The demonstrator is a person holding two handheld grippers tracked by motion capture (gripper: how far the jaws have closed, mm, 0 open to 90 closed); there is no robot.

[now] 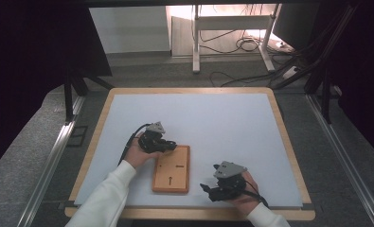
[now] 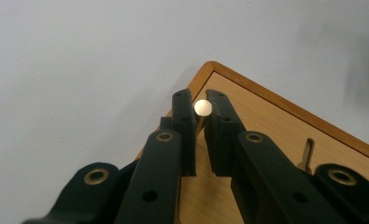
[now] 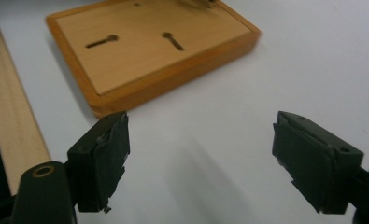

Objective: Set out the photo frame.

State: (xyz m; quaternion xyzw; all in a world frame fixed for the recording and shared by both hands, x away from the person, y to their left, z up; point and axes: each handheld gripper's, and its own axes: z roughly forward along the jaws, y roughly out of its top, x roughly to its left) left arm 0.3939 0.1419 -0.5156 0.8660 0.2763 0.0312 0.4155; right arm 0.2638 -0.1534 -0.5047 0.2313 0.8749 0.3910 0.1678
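Wooden board (image 1: pixel 171 169) at lower centre of high view. Left gripper (image 2: pixel 201 114) at board's upper-left corner, clamped on metal pin (image 2: pixel 202 108). Right gripper (image 3: pixel 198 158) at lower right, wide apart, empty.

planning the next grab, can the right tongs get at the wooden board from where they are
Probably yes. The right tongs stand wide open with nothing between them, and only bare white table lies between them and the wooden board. The left tongs grip a small metal pin at its far corner.
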